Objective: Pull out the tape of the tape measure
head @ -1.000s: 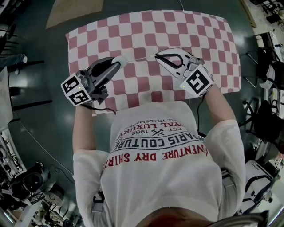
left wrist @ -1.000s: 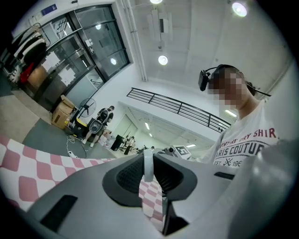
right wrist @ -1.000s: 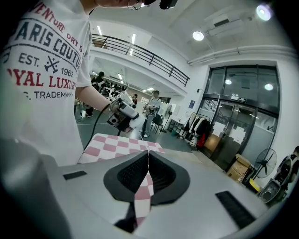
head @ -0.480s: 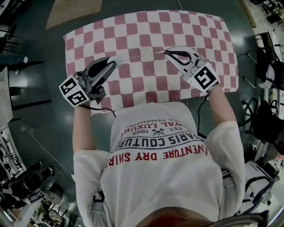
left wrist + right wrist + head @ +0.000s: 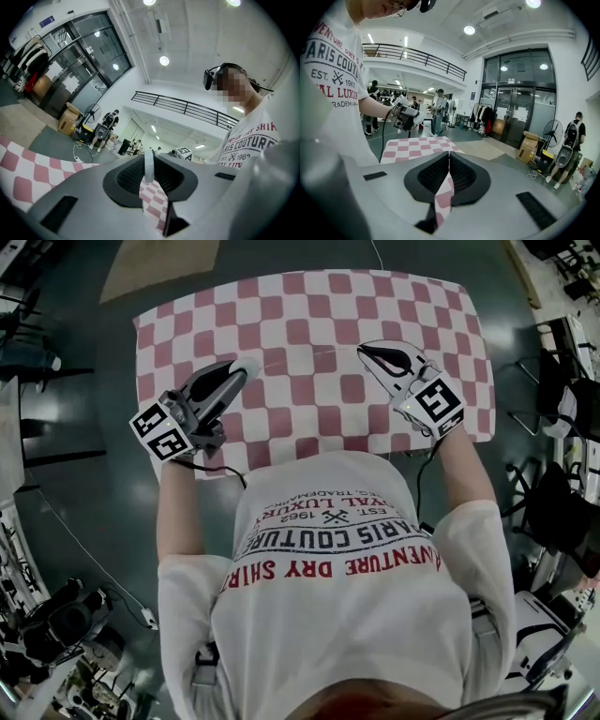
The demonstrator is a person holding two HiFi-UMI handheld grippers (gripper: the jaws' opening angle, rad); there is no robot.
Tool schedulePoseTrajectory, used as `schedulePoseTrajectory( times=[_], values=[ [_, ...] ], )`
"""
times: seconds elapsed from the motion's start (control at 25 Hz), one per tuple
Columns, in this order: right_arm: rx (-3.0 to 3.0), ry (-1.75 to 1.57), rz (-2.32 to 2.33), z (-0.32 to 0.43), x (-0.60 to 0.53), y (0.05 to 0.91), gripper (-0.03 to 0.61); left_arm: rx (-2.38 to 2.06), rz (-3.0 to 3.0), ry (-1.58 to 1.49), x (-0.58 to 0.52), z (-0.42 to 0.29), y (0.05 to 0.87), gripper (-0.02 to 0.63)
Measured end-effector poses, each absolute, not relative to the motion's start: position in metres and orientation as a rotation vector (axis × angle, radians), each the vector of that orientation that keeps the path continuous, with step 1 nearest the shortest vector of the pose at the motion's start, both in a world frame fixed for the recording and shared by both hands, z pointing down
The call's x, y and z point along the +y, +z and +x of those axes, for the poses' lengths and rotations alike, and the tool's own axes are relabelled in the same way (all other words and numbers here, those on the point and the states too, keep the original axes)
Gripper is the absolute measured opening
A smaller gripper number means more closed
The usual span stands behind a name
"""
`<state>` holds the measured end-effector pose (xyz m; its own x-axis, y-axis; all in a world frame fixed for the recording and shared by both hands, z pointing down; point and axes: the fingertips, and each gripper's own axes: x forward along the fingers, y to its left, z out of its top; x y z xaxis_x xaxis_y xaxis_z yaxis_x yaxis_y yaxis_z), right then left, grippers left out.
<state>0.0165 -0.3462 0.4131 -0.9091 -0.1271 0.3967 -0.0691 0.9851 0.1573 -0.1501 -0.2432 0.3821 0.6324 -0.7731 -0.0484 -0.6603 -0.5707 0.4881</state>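
Over the red-and-white checked table [image 5: 309, 306], my left gripper [image 5: 246, 369] is shut on the white tape measure case [image 5: 251, 365]. In the left gripper view the case [image 5: 148, 165] shows edge-on between the jaws. A thin tape [image 5: 309, 358] runs from the case to my right gripper [image 5: 362, 350], which is shut on the tape's end. In the right gripper view the tape end [image 5: 449, 161] is a thin pale line pinched between the pads. That view also shows the left gripper [image 5: 407, 117] across the table.
The checked cloth [image 5: 417, 145] covers the whole tabletop; dark floor surrounds it. Chairs and equipment stand to the right [image 5: 562, 381] and lower left [image 5: 56, 624]. Several people stand far off in the hall [image 5: 569, 150].
The right gripper has moved right and away from the left one, and the tape between them has grown longer. The left gripper has stayed nearly in place.
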Motion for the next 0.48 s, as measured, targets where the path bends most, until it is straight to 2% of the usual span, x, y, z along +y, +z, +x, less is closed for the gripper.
schedulePoseTrajectory(
  times=[0.48],
  values=[
    [-2.740, -0.062, 0.354, 0.057, -0.381, 0.411, 0.031, -1.209, 2.418, -0.411, -0.244, -0.152, 0.373, 0.078]
  ],
)
